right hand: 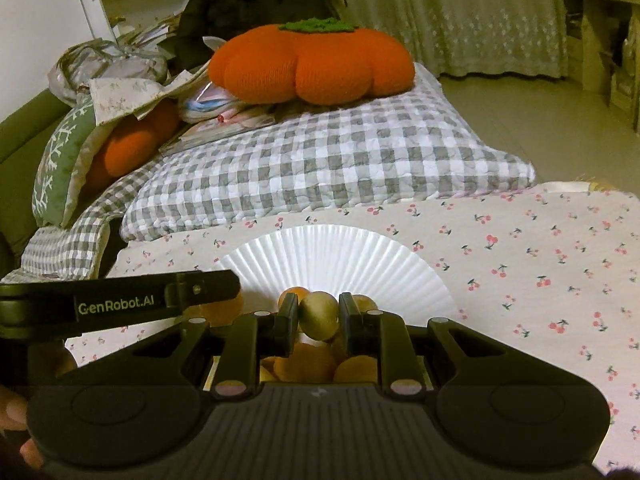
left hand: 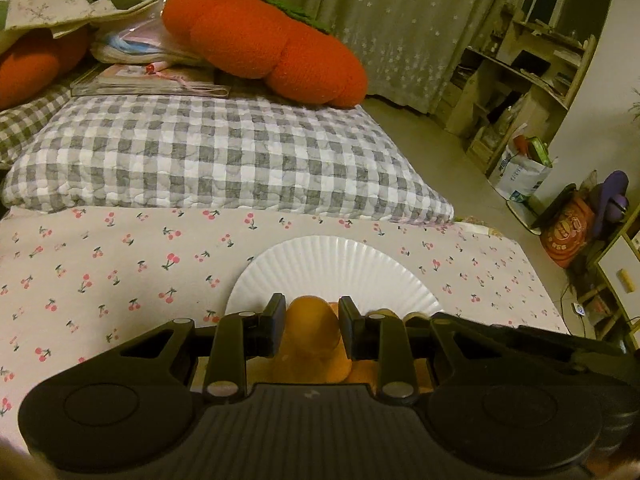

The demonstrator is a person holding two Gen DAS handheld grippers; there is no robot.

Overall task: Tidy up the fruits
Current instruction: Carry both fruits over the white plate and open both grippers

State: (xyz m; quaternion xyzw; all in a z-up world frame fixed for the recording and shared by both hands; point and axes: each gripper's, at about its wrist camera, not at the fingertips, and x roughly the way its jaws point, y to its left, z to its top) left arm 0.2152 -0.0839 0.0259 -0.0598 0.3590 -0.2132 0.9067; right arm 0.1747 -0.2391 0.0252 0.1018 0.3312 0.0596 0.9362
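A white paper plate [left hand: 336,268] lies on the cherry-print sheet. My left gripper [left hand: 312,314] hangs over the plate's near edge, shut on an orange fruit [left hand: 314,340] that fills the gap between the pads. In the right wrist view, my right gripper [right hand: 319,312] is shut on a round yellow-green fruit [right hand: 319,318] above the same plate [right hand: 340,252]. Several orange fruits [right hand: 308,362] lie on the plate beneath it. The left gripper's black arm [right hand: 120,304] reaches in from the left beside the right one.
A grey-and-white checked pillow [left hand: 208,156] lies just beyond the plate, with an orange pumpkin-shaped cushion [left hand: 264,44] behind it. The bed's edge and floor [left hand: 472,184] run along the right, with bags and shelves further off. A person's fingers [right hand: 16,412] show at bottom left.
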